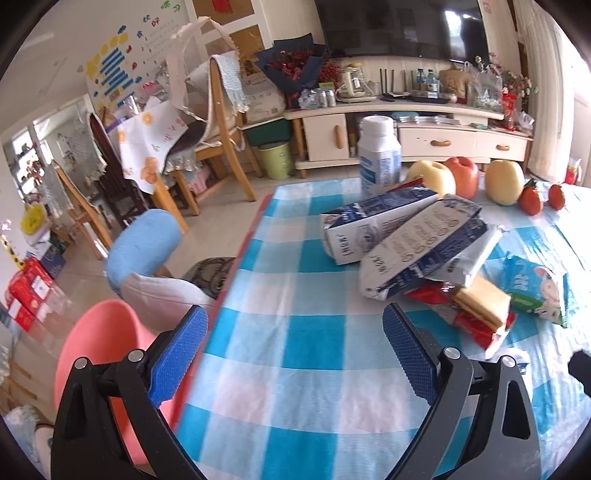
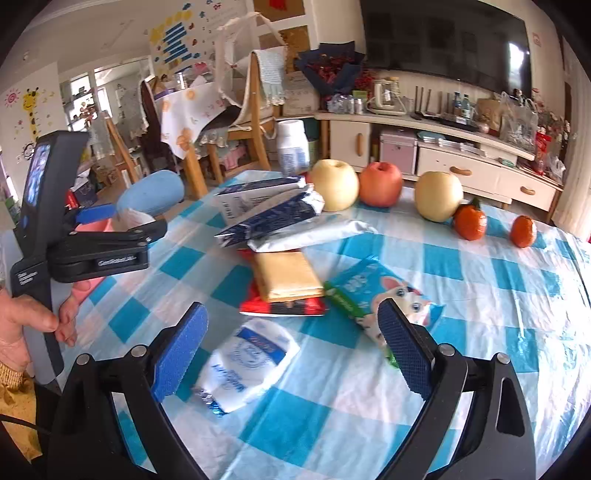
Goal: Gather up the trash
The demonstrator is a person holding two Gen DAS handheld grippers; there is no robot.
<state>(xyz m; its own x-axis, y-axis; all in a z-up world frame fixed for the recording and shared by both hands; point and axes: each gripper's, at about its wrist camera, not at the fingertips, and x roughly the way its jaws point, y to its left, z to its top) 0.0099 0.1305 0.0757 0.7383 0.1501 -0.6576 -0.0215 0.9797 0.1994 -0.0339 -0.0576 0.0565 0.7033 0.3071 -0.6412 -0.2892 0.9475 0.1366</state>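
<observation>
Between our right gripper's (image 2: 291, 347) spread jaws lies a white wrapper (image 2: 251, 365), just before the red packet (image 2: 284, 306); our left gripper (image 1: 295, 354) gapes empty.

You see tiny white letters on left gripper (image 2: 122, 225) body, left of frame, too blurry. Print on milk cartons (image 1: 399, 236) and white pouch (image 2: 251, 363), unreadable.

Living room in daylight: a dark television (image 1: 404, 27) hangs above a cream cabinet (image 1: 424, 138) along the far wall. Wooden chairs (image 1: 225, 122) stand on a pale tiled floor (image 1: 221, 218), beside a wall bearing coloured stickers (image 1: 114, 70).
</observation>
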